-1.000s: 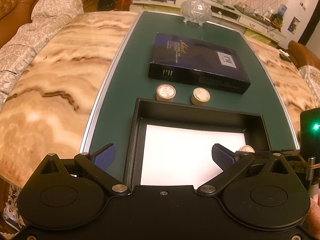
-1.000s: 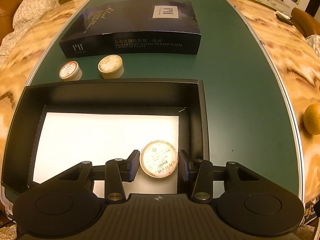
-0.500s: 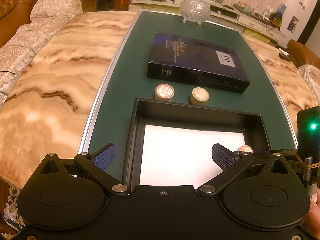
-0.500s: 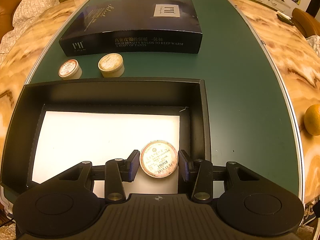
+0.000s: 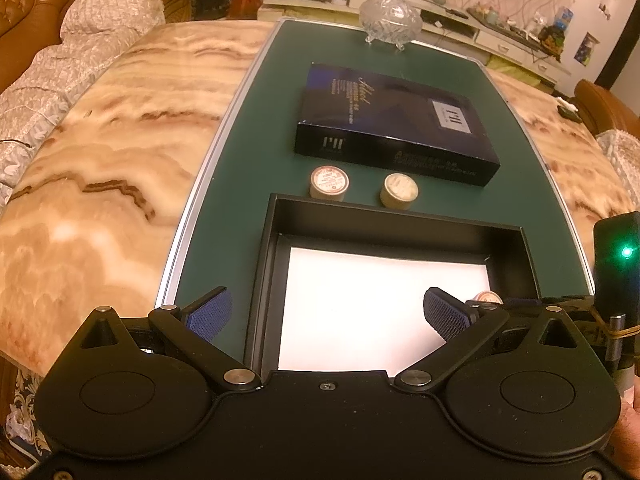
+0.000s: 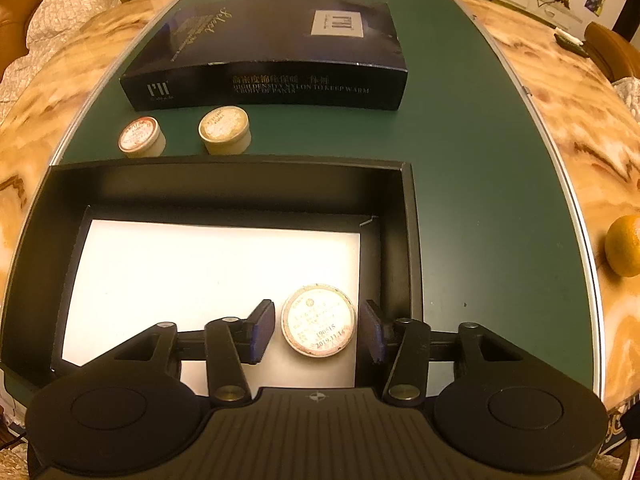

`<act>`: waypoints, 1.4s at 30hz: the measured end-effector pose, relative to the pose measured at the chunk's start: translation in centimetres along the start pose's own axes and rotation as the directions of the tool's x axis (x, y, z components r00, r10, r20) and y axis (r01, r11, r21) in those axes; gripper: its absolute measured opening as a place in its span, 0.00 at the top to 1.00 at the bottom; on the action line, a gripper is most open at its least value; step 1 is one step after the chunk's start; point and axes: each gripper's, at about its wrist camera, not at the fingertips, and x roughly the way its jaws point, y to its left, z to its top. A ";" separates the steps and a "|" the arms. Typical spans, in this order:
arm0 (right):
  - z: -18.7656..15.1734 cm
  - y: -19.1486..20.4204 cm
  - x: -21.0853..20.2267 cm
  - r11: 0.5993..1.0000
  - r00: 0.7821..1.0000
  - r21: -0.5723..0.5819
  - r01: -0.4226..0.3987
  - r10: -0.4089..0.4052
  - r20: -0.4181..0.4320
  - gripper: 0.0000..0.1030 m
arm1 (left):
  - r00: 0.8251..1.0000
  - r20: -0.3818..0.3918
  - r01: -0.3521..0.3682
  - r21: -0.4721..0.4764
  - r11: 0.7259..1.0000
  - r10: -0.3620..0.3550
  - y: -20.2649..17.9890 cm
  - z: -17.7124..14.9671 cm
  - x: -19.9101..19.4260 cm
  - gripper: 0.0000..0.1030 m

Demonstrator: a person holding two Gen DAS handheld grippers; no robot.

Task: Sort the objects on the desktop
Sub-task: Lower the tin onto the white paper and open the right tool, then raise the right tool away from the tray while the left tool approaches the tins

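A round tin (image 6: 318, 325) with a printed paper lid rests on the white lining in the near right corner of the open black box (image 6: 224, 168). My right gripper (image 6: 317, 316) straddles it. Its jaws are opening, and a thin gap shows between each pad and the tin. The same tin (image 5: 486, 298) peeks out behind my left gripper's right finger. My left gripper (image 5: 326, 304) hangs wide open over the box's near left rim (image 5: 264, 280), holding nothing. Two smaller tins, one red-lidded (image 6: 141, 136) and one cream (image 6: 224, 128), stand on the green mat beyond the box.
A flat dark blue carton (image 6: 272, 52) lies behind the two tins. An orange (image 6: 624, 246) sits on the marble at the right edge. A lidded glass bowl (image 5: 390, 18) stands at the mat's far end. Sofas flank the table.
The right gripper's pads, pressed on the tin before, have parted slightly from its sides. The tin stays put in the box. The left gripper has not moved.
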 end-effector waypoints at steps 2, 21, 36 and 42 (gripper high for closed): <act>0.1 0.0 -0.4 1.000 1.000 0.001 0.001 -0.001 0.011 0.51 | 1.000 0.000 0.000 0.000 1.000 0.000 0.0 0.0 0.0 0.00; -0.3 -1.1 -3.0 0.995 0.992 0.046 -0.085 0.080 0.099 0.36 | 1.000 -0.015 0.003 -0.008 1.000 -0.003 0.3 -0.5 0.6 0.00; -4.4 -4.6 -8.0 0.972 0.875 0.120 -0.203 0.125 0.467 0.00 | 0.999 0.015 -0.051 0.002 0.999 0.051 0.4 3.6 1.4 0.00; -5.9 -5.8 -8.6 0.967 0.838 0.138 -0.212 0.107 0.535 0.00 | 0.998 0.001 -0.057 0.026 0.998 0.057 -0.9 6.2 3.7 0.00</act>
